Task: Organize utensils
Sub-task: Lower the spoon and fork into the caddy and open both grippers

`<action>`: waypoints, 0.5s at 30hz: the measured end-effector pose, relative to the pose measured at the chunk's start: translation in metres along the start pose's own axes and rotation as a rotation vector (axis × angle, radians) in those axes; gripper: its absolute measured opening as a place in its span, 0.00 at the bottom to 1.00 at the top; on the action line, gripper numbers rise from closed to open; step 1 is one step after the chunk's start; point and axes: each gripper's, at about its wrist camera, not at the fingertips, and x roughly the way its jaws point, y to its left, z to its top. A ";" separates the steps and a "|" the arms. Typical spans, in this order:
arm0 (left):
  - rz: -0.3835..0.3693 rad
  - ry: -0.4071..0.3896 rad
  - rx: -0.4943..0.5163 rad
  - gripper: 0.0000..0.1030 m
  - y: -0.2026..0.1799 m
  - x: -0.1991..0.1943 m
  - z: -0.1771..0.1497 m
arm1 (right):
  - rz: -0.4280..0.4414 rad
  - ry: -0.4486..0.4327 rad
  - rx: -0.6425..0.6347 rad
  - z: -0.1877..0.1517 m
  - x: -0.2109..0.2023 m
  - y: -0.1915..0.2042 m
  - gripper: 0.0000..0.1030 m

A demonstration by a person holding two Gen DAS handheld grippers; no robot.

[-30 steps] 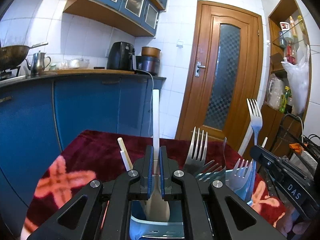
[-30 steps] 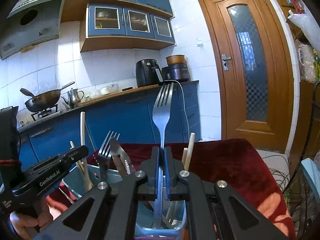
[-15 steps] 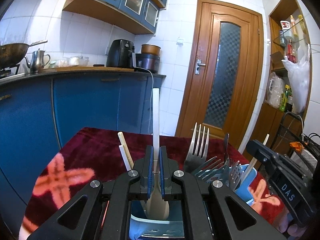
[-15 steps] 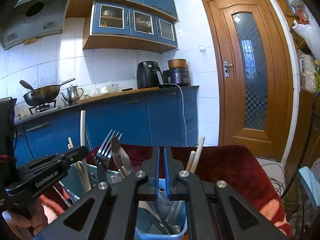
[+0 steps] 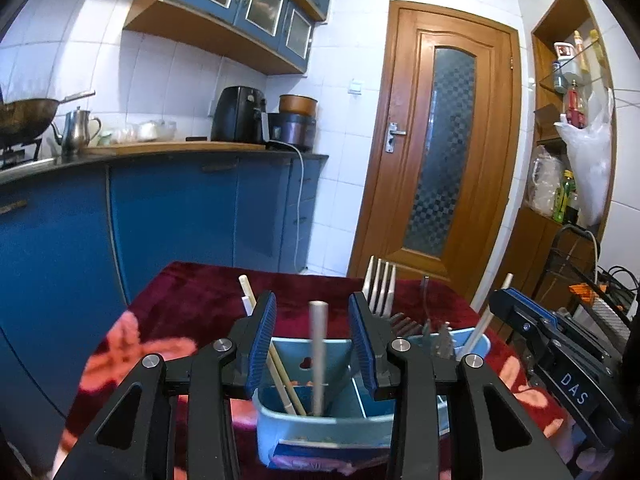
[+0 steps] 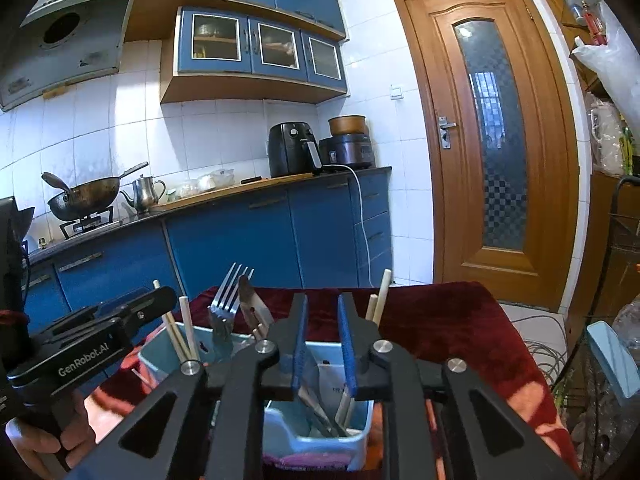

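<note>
A light blue utensil caddy (image 5: 320, 428) stands on the red cloth. My left gripper (image 5: 313, 344) is open just above its near compartment. A white spoon (image 5: 318, 356) stands loose between the jaws, beside wooden chopsticks (image 5: 280, 376). Forks (image 5: 380, 288) stand in the far compartments. In the right wrist view my right gripper (image 6: 322, 340) is open and empty over the caddy (image 6: 320, 436), with forks (image 6: 226, 304), a knife and chopsticks (image 6: 378, 296) standing in it. The left gripper's body (image 6: 92, 340) shows at the left there.
The table's red patterned cloth (image 5: 192, 312) ends near blue kitchen cabinets (image 5: 180, 220). A wooden door (image 5: 436, 152) is behind. The right gripper's body (image 5: 560, 360) sits at the right of the caddy. Cables and a rack (image 6: 624, 280) stand at the right.
My left gripper has opened and let go of the white spoon, which dropped into the caddy. My right gripper released the fork earlier and has opened wider.
</note>
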 end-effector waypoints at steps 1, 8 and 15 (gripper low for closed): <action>0.002 0.000 0.004 0.38 -0.001 -0.003 0.000 | 0.000 0.010 0.004 0.000 -0.003 0.002 0.20; 0.018 0.011 0.023 0.38 -0.003 -0.032 -0.001 | -0.031 0.085 -0.004 -0.006 -0.022 0.015 0.25; 0.040 0.045 0.052 0.38 -0.006 -0.061 -0.009 | -0.045 0.180 -0.012 -0.024 -0.046 0.028 0.29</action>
